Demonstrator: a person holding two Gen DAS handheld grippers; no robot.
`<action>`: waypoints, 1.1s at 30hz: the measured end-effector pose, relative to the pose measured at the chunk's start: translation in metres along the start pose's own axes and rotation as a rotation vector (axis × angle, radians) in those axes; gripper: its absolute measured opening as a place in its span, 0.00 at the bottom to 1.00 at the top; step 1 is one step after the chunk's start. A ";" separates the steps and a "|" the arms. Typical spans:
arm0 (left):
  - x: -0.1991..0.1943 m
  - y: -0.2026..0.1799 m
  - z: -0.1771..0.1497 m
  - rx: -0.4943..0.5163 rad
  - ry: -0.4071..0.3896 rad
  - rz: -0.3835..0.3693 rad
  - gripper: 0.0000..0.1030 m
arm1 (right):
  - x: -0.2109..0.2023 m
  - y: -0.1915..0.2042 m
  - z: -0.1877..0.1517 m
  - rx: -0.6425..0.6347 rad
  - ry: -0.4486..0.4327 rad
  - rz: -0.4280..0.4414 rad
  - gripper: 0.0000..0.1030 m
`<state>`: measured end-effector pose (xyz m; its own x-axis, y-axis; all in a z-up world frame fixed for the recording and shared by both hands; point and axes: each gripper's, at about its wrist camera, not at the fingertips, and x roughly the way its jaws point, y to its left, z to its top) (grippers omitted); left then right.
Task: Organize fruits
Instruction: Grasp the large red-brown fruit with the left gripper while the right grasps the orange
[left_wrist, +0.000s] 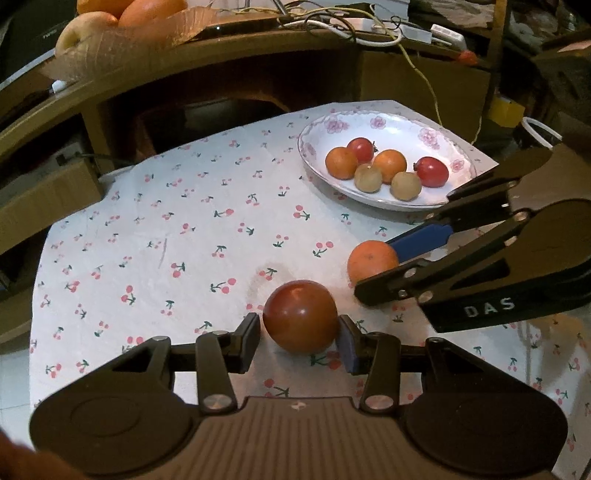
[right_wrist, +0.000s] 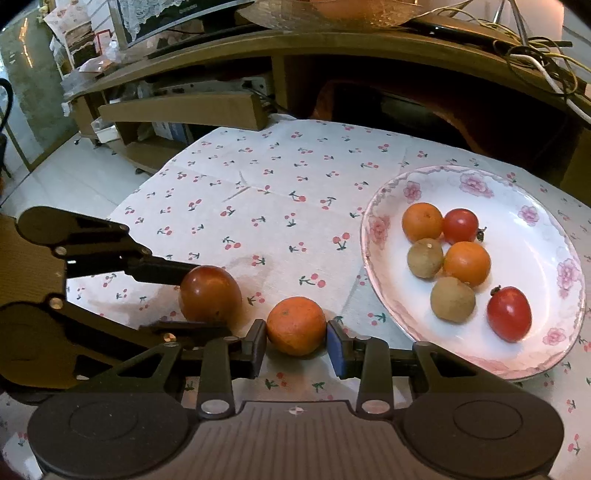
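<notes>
two loose fruits sit on the cherry-print cloth (right_wrist: 258, 177), near side, left of the floral plate (right_wrist: 546, 229): a dark red tomato (left_wrist: 300, 320) and, just to its right, a small orange (right_wrist: 296, 325). left gripper (left_wrist: 300, 338) brackets the tomato at its widest part, pads at or just touching both sides, fruit resting on the cloth; looks like a grasp closing but i can't tell if it's actually clenched. right gripper (right_wrist: 296, 345) same story on the orange, fingers flanking it at the equator with a sliver of gap on the left pad side, so contact is unclear there too. the two tongs sit close together, the right one's fingers passing just beside the tomato. handling guess: tomato is smooth, soft-skinned, likely slippery and bruisable, so light squeeze across the middle, not the top; orange is firmer with pebbly peel, more grip, light weight, same mid-body hold. both round, will roll if nudged. plate is to the right and slightly far, already holding six small fruits: two oranges, two red cherry tomatoes (right_wrist: 509, 314), two brownish longan-like fruits (right_wrist: 452, 300), clustered centre-left with bare rim space on the right. beyond the cloth a brown wooden shelf unit (right_wrist: 332, 48) with tangled cables (right_wrist: 543, 59).
</notes>
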<state>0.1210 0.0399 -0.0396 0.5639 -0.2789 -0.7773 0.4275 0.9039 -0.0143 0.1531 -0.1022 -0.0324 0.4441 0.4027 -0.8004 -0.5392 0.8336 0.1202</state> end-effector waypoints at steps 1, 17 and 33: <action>0.000 0.000 0.000 -0.001 -0.001 0.002 0.48 | -0.001 -0.001 0.000 0.002 0.001 -0.001 0.36; -0.016 -0.011 -0.006 0.018 -0.029 -0.034 0.44 | -0.025 -0.003 -0.024 -0.012 0.019 -0.035 0.35; -0.036 -0.051 -0.024 0.119 -0.003 -0.147 0.44 | -0.057 0.005 -0.066 -0.002 0.018 -0.089 0.35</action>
<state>0.0620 0.0119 -0.0261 0.4915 -0.4065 -0.7702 0.5860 0.8086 -0.0529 0.0777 -0.1463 -0.0249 0.4774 0.3199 -0.8184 -0.4997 0.8649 0.0466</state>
